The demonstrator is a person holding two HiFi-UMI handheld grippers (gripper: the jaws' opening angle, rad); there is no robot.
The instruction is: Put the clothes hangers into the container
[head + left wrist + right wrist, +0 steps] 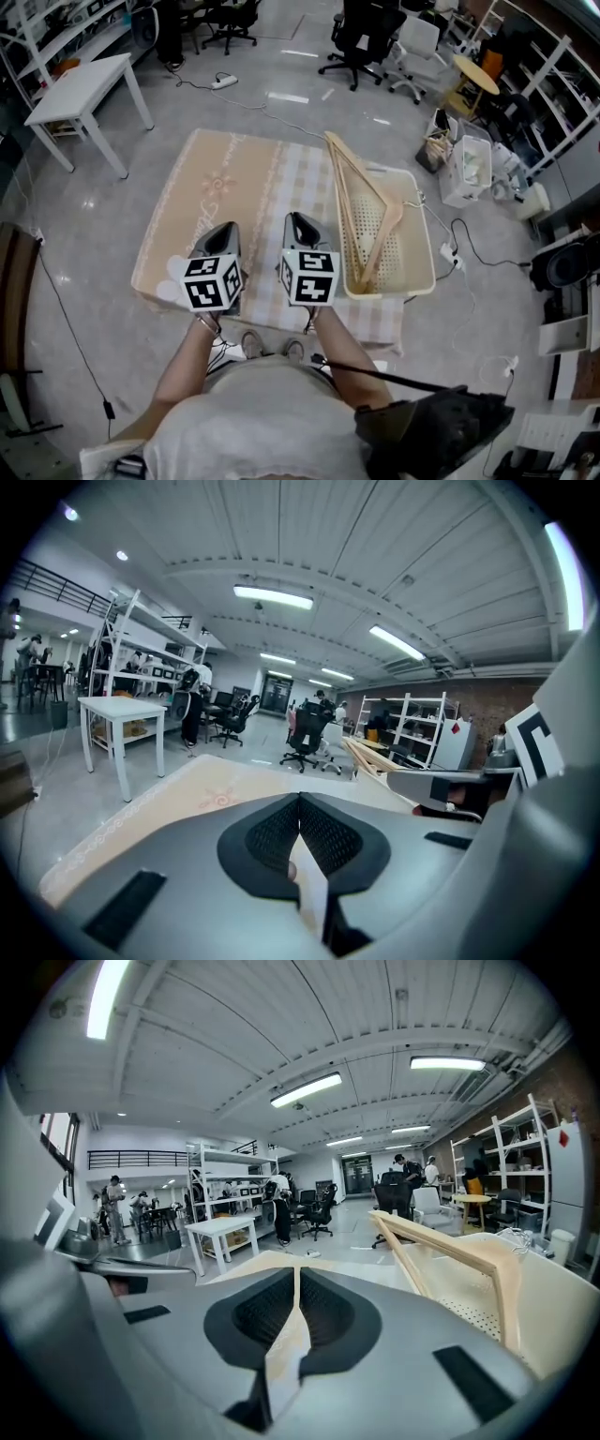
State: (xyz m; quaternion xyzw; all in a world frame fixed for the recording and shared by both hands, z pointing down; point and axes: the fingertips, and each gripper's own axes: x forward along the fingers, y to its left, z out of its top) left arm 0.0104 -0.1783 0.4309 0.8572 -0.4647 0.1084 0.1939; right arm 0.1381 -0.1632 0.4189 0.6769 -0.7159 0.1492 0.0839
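Wooden clothes hangers [361, 202] lie stacked in the cream perforated basket [427, 272] on the right side of the cloth-covered table [234, 187], their tops sticking out over its far rim. Both grippers hover side by side over the table's near edge, left of the basket. My left gripper [225, 230] is shut and empty, its jaws meeting in the left gripper view [300, 797]. The right gripper [298, 220] is shut too, with nothing between its jaws [297, 1274]. In the right gripper view a hanger [450, 1246] and the basket [553, 1288] lie just to the right.
A white table [84, 80] stands at the back left and office chairs [361, 37] at the back. A white bin [466, 169] and cables [469, 248] sit on the floor right of the table. The beige cloth left of the basket is bare.
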